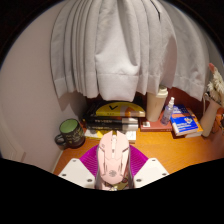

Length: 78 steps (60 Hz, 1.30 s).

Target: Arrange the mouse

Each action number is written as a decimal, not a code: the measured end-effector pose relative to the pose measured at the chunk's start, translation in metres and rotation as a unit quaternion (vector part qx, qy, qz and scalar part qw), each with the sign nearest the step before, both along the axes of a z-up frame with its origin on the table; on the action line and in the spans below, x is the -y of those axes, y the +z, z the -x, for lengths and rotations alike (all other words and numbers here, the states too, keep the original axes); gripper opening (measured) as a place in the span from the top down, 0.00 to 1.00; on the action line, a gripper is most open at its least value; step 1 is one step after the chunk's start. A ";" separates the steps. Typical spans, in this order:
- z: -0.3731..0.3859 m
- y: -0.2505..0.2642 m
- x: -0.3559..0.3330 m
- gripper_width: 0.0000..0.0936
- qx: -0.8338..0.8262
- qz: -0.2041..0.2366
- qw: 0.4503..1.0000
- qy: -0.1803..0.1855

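- The gripper (113, 172) is holding a pale pink mouse (113, 157) lengthwise between its two fingers, and both purple pads (87, 158) are pressing against the mouse's sides, so the tool is clamped on it.
- The mouse is sitting above the near part of an orange-brown desk (170, 152), with its nose pointing away toward the back of the desk; whether it is resting on the surface or being carried just above it cannot be told.
- Just beyond the mouse, a stack of books (110, 121) is lying flat, with a yellow round object (118, 109) resting on top of it; this stack is standing straight in the mouse's forward line.
- To the left of the stack, a dark green mug (69, 131) is standing upright near the desk's edge.
- To the right of the stack, a white bottle (157, 104) is standing upright, and beside it a smaller container with a red cap (169, 108).
- Further right, a blue-and-white packet (185, 123) is lying on the desk, well apart from the mouse.
- A white curtain (120, 45) is hanging in folds behind everything, coming down to the books.
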<state>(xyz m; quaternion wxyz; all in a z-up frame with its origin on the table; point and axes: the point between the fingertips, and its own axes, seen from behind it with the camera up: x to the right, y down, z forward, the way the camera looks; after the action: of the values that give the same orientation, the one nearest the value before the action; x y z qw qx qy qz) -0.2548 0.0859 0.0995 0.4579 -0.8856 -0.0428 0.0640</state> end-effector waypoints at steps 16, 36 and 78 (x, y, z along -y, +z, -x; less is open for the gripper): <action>0.018 -0.110 0.033 0.59 0.007 0.081 0.997 -0.007; 0.016 -0.099 0.039 0.23 -0.002 0.076 0.997 -0.008; -0.218 0.149 0.212 0.10 0.007 -0.053 0.997 -0.047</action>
<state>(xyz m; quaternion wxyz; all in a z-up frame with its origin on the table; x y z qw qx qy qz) -0.0364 -0.1259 0.2487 0.5063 -0.8617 -0.0079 0.0335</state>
